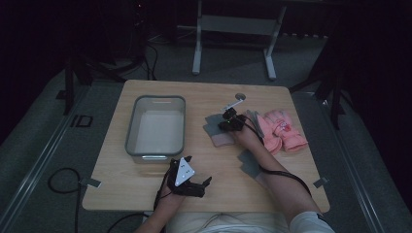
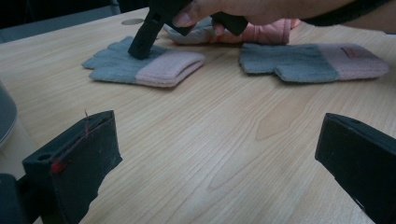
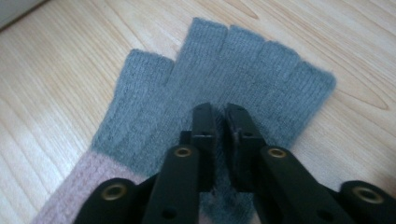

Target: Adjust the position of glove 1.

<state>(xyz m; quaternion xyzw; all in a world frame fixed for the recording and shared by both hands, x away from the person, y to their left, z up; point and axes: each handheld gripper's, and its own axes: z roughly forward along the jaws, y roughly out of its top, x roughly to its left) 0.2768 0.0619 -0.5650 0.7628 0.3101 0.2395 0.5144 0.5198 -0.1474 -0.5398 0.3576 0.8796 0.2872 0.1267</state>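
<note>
OK, right gripper (image 3: 221, 116) is down on the grey-and-pink fingerless glove (image 3: 219, 88), jaws pressed together, pinching a fold of its grey palm knit. That glove lies flat on the table (image 1: 214, 170), at 3 o'clock from the clear bin (image 1: 156, 127). Left gripper (image 2: 210, 154) is spread wide with nothing between, low over bare wood at 6 o'clock from the bin.

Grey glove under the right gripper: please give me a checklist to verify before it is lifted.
1. Right gripper shut on grey glove: ok, fabric pinched between the jaws.
2. Only one glove pinched: ok, second grey glove lies apart.
3. Pink gloves clear of the grip: ok.
4. Bin ready to receive: ok, nothing inside.
5. Left gripper out of the way: ok, open, near the table's front edge.
6. Grip deep enough to hold: cannot tell.
</note>
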